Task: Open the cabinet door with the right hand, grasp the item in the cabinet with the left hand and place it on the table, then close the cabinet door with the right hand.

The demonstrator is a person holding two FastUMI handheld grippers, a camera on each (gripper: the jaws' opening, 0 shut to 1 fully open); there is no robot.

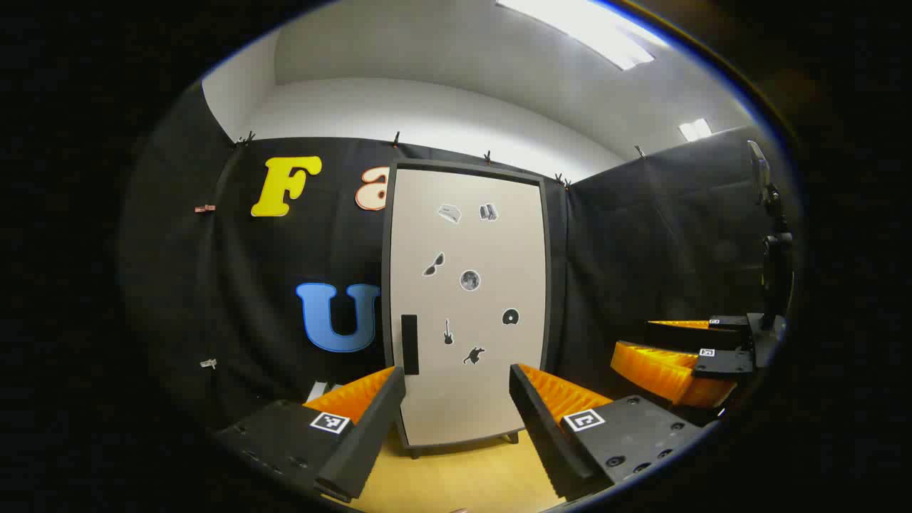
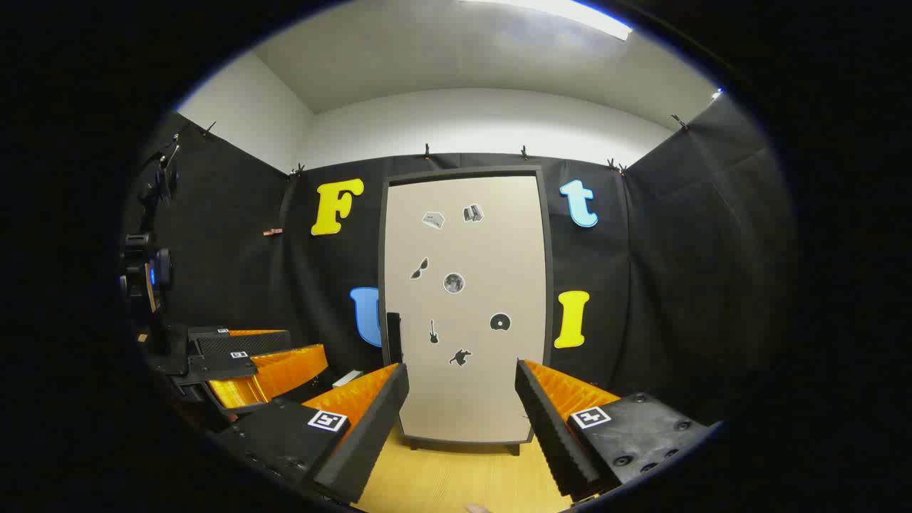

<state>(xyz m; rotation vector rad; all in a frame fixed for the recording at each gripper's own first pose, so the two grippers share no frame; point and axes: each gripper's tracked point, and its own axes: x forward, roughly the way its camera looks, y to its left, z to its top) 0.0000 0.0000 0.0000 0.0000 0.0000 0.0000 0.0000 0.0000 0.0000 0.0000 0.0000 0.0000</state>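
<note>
The tall beige cabinet with a dark frame (image 1: 467,299) stood on the pale wooden bench (image 1: 463,477) straight ahead of the left hand-held gripper (image 1: 456,420), whose fingers were spread apart with nothing between them. Its sticker-dotted door (image 2: 463,306) was closed, the black vertical handle (image 2: 392,337) just ahead of the right hand-held gripper (image 2: 462,420), likewise spread wide and empty. Whatever the cabinet held was hidden behind the door.

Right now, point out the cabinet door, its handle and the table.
cabinet door (image 2: 467,306), right gripper view, middle of the pale panel.
door handle (image 1: 409,344), left gripper view, middle of the dark vertical bar.
table (image 2: 456,477), right gripper view, bare wooden top before the cabinet.
</note>
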